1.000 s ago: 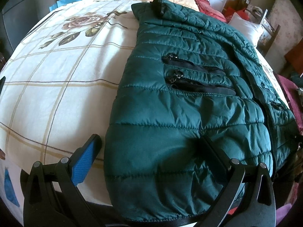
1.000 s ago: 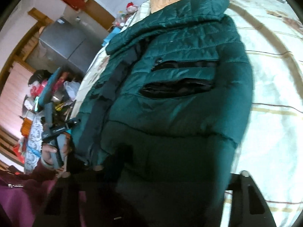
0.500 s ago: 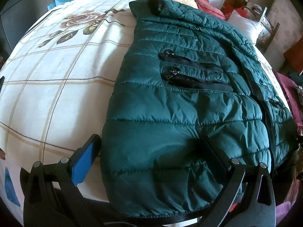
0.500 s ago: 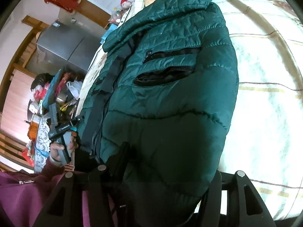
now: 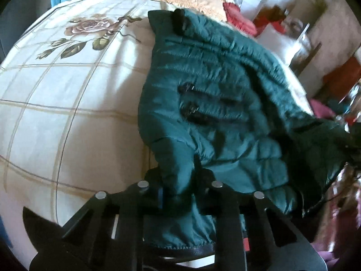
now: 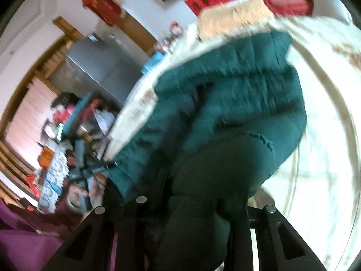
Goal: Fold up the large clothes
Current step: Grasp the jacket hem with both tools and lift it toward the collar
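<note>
A: How far have you got with the fold?

B: You are near the start, I think. Your left gripper [image 5: 178, 194] is squeezed tight on the bottom edge of the puffy dark green quilted jacket [image 5: 225, 113]. Your right gripper [image 6: 191, 205] has the other bottom corner bunched between its fingers too, as far as the blur lets me see. That end looks lifted up off the bed — the top end lies flat, far ahead of your grippers.

A: What is left to do?

B: Most of it. No fold lies flat yet. You likely need to bring the bottom edge forward to the collar [image 5: 180, 20], then make it smaller.

A: Where is the jacket?

B: On the cream checked bedsheet with a rose print [image 5: 67, 90], running straight ahead from your left gripper, a bit to its right.

A: How does it look?

B: Fat and shiny, with stitched rows. Two black zip pockets [image 5: 198, 108] sit just ahead of the left gripper. It looks slippery and springy — it may puff back open.
</note>
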The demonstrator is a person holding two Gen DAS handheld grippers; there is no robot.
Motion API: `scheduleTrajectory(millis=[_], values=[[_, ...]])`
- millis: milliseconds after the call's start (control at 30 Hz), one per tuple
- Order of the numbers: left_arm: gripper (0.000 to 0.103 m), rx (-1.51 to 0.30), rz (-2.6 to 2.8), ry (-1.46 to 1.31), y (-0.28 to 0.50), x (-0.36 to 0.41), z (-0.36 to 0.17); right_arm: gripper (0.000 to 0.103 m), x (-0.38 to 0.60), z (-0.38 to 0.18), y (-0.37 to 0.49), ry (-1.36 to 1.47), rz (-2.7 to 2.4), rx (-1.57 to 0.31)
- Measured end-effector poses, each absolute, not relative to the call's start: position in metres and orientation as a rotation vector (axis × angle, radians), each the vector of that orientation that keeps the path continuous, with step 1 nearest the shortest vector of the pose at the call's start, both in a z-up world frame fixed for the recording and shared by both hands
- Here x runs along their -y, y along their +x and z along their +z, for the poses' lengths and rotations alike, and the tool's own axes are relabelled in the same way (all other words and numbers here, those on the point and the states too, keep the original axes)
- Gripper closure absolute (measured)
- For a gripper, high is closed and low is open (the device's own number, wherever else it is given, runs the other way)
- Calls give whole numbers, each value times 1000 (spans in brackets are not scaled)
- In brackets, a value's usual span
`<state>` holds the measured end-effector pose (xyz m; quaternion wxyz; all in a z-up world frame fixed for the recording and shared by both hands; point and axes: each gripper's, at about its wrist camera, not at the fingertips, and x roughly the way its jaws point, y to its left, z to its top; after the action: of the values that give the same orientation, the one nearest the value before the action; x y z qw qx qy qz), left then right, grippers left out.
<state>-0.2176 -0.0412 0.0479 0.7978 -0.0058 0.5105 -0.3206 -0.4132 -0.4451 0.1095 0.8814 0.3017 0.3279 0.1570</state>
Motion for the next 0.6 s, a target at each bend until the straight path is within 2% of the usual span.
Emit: scheduleTrajectory(millis=[300,600], values=[[88,-997,-735,-97,-197,49,102,77,457,141,-391,570,252,-606],[87,-952,-728,-250,-107,88,147,77,508,165,-333,627,100,-511]])
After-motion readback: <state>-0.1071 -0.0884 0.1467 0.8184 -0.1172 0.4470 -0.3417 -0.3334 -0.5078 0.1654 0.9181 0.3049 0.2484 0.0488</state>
